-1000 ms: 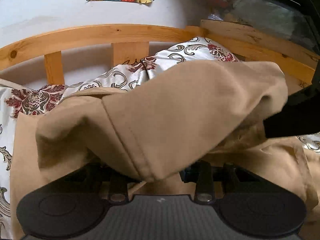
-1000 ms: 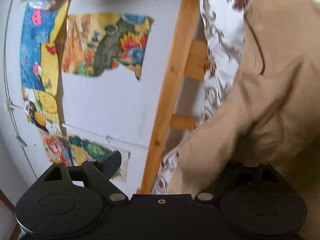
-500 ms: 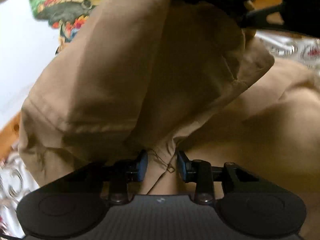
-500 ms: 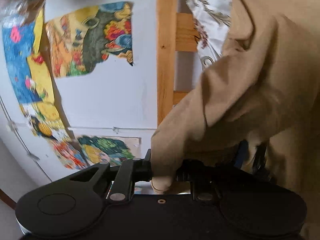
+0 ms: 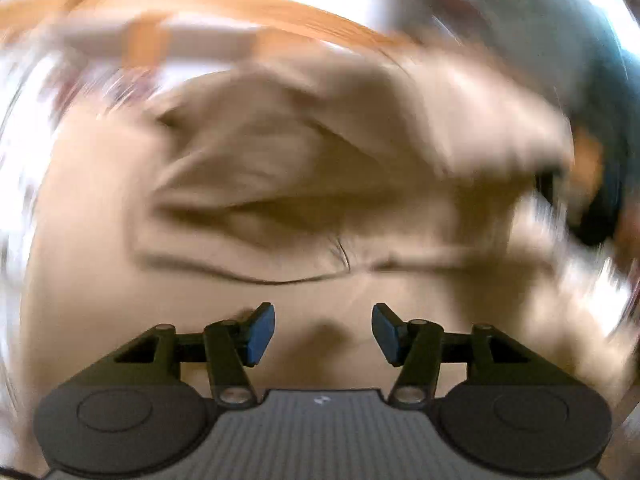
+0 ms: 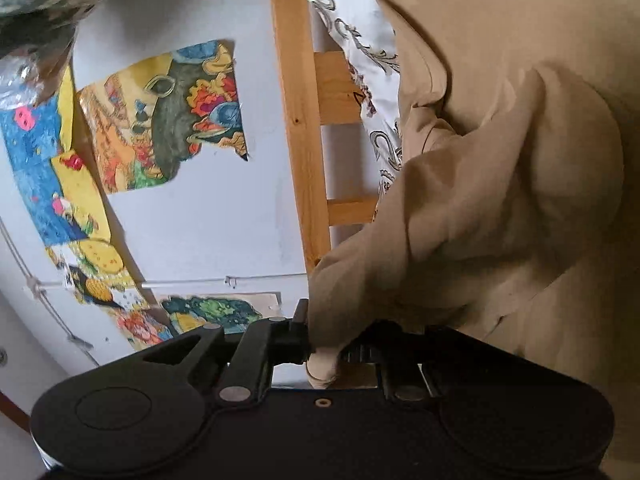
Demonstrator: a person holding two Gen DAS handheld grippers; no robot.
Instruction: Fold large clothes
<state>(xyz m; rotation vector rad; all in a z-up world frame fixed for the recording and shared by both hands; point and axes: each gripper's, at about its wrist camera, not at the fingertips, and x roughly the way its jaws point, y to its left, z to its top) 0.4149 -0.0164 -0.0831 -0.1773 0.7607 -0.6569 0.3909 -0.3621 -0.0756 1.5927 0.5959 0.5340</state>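
Two grippers, one garment. Left gripper [image 5: 323,334]: jaws have just been opening, now spread w/ nothing between the blue pads [image 5: 260,334]; half a sec ago a fold of the tan cloth sat between them, so that side's been let go. Left view is heavily motion-blurred, details soft. Right gripper [image 6: 324,346]: jaws have just been closing & are now clenched on a bunched edge of the tan garment [image 6: 500,200], a small nub of cloth poking out below the pinch. A sec ago those jaws stood wide apart, cloth only alongside.

Judgement: looks like a hand-over. Right now carries the folded-over part, left is free to re-grip or smooth.

Garment lies on the patterned bedspread [image 6: 360,40] by the wooden bed rail [image 6: 296,120], w/ torn colourful posters [image 6: 168,112] on the wall behind. In the left view a fold crease runs side to side across the frame, bulk heaped beyond it. Can't tell the true long axis or which end is the collar; too crumpled & blurred.
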